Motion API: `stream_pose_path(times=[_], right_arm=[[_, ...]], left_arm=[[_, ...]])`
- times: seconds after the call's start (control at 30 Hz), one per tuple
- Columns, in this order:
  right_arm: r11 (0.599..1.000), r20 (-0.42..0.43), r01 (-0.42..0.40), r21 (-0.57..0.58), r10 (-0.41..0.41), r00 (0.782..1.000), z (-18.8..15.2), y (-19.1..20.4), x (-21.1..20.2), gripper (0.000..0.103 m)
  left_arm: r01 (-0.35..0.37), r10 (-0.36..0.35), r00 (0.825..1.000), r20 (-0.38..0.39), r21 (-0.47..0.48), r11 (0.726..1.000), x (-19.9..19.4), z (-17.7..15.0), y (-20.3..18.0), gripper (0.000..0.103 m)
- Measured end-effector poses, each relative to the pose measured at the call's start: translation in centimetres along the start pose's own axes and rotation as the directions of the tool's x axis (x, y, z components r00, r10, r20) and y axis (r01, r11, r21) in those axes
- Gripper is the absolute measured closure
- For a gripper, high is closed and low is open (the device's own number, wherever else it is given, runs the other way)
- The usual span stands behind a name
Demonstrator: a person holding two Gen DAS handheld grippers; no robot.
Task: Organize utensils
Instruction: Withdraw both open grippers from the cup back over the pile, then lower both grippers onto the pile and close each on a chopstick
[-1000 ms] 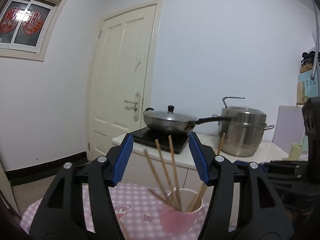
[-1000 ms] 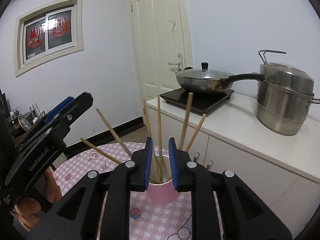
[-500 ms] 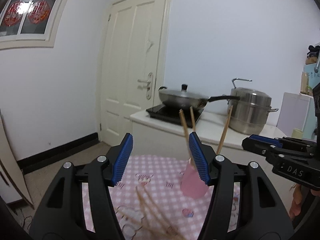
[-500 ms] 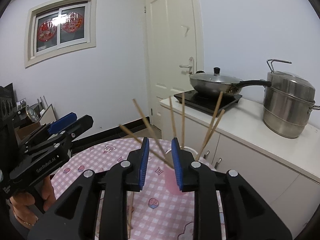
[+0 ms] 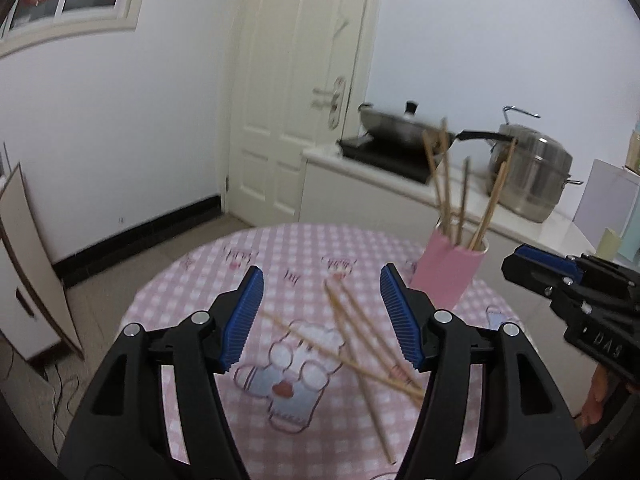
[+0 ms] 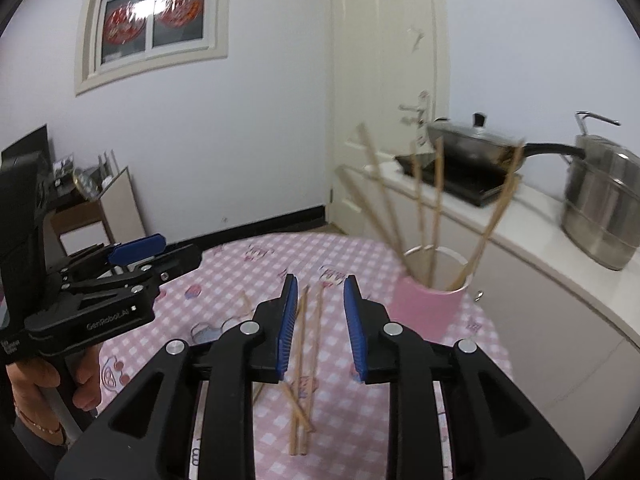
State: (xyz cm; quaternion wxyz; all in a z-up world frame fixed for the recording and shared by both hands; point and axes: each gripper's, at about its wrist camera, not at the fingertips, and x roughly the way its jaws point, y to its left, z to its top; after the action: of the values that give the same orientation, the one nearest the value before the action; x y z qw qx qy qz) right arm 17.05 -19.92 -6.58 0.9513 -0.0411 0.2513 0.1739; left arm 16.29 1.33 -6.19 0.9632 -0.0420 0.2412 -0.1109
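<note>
My left claw [image 5: 322,316] hangs above the round surface [image 5: 192,276] with its pink checked cloth, jaws spread wide and nothing between the blue pads [image 5: 244,316] but air; right below the gap, a loose scatter of wooden chopsticks [image 5: 360,344] lies crossed on the cartoon bear print [image 5: 288,376]. My right claw [image 6: 320,320] is open too, though only by a narrow gap, and its jaws have just been opening with nothing clamped in them; through that gap I see the same loose chopsticks [image 6: 304,344] lying flat on the cloth. Off to the right stands the pink cup [image 6: 424,304], upright near the surface's edge, with several chopsticks [image 6: 436,200] standing in it and fanning outward. Behind it, on the white kitchen counter [image 6: 536,216], a lidded wok [image 6: 472,144] sits on the black cooktop and a steel steamer pot [image 6: 604,204] stands beside it. A hand [image 6: 48,380] grips the left claw's handle.
</note>
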Motion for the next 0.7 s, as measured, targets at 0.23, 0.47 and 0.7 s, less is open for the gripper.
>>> stream_pose_path(times=[0.23,0.47,0.7], right_arm=[[0.999,-0.087,-0.019,-0.03,0.016,0.996,-1.9,1.8,3.9,0.081],[0.999,-0.183,-0.006,-0.04,-0.002,0.983,-3.6,1.6,8.4,0.081],[0.999,-0.223,0.012,-0.045,-0.022,0.974,-4.0,0.9,11.3,0.081]], left_arm=[[-0.007,-0.001,0.99,-0.144,-0.061,0.998,3.5,-1.5,2.4,0.042],[-0.037,0.004,0.961,-0.277,-0.113,0.993,7.9,-2.9,3.3,0.042],[-0.077,0.02,0.93,-0.367,-0.142,0.987,12.0,-3.1,3.7,0.049]])
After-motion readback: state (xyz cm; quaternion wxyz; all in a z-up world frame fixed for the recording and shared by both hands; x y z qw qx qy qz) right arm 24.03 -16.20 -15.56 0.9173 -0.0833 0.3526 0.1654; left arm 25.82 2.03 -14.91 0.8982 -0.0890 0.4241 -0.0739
